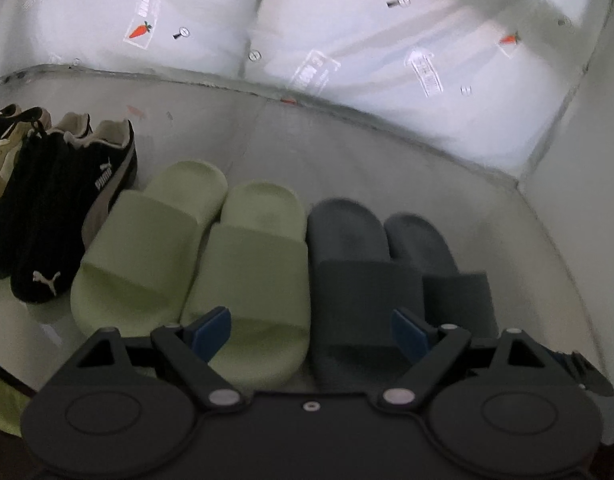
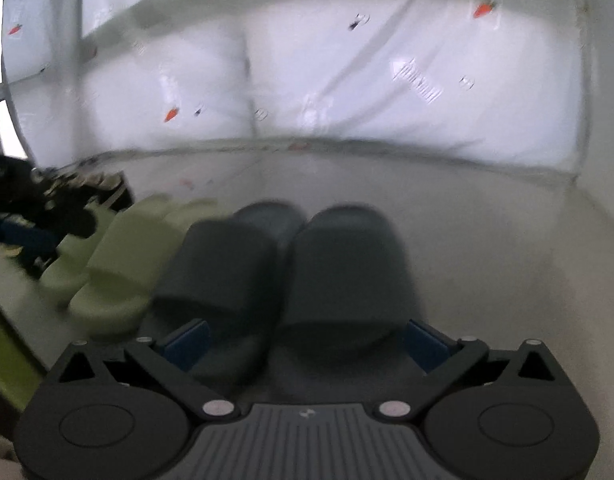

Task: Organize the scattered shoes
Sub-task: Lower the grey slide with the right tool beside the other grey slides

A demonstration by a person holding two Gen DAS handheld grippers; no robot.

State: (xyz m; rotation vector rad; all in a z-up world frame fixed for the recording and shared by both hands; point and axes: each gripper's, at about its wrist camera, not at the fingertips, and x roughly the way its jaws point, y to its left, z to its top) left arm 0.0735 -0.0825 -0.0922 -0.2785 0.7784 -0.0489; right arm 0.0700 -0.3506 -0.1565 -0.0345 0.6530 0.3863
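On the pale shelf floor [image 1: 347,152], shoes stand in a row: black sneakers [image 1: 59,216], then green slides [image 1: 195,256], then dark grey slides [image 1: 371,280] nearest the corner. Both left gripper [image 1: 311,334] and right gripper [image 2: 305,344] hover spread wide, holding nothing.

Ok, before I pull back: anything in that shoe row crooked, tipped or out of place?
Nothing stands out. The green slides and dark grey slides sit paired side by side, upright, with the black sneakers next to them. Both the left tool and right tool are open, holding nothing.
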